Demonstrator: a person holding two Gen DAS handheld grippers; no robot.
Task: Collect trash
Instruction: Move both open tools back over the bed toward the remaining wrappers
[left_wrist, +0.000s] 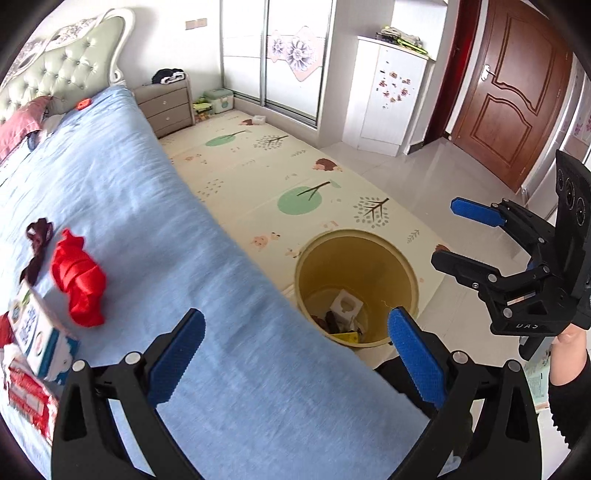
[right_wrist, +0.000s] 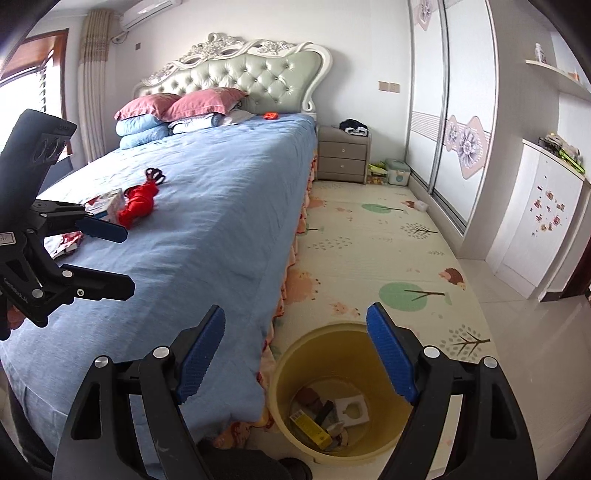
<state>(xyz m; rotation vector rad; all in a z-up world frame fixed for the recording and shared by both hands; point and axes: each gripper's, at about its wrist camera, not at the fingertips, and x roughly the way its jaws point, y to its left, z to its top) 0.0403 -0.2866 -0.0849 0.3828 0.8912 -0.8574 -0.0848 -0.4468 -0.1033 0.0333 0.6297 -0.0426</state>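
Bedroom floor beside the wide bed with a blue quilted cover (right_wrist: 221, 206) carries a cream play mat printed with green trees (right_wrist: 373, 243), and a round pale-yellow plastic bin (right_wrist: 288, 373) stands on the mat touching the bed's corner. Inside the bin lie a white card piece with a hole (right_wrist: 352, 408), a yellow box (right_wrist: 310, 428) and darker scraps. On the cover, well apart from the bin, sit a crumpled red wrapper (left_wrist: 79, 278), a blue-and-white carton (left_wrist: 35, 328) just beside it, a red printed packet (left_wrist: 27, 397) and a dark brown ribbon (left_wrist: 37, 240). Left gripper (left_wrist: 295, 334) hovers over the bed edge, jaws spread wide, holding nothing. Right gripper (right_wrist: 295, 328) hangs above the bin, jaws likewise wide apart and empty
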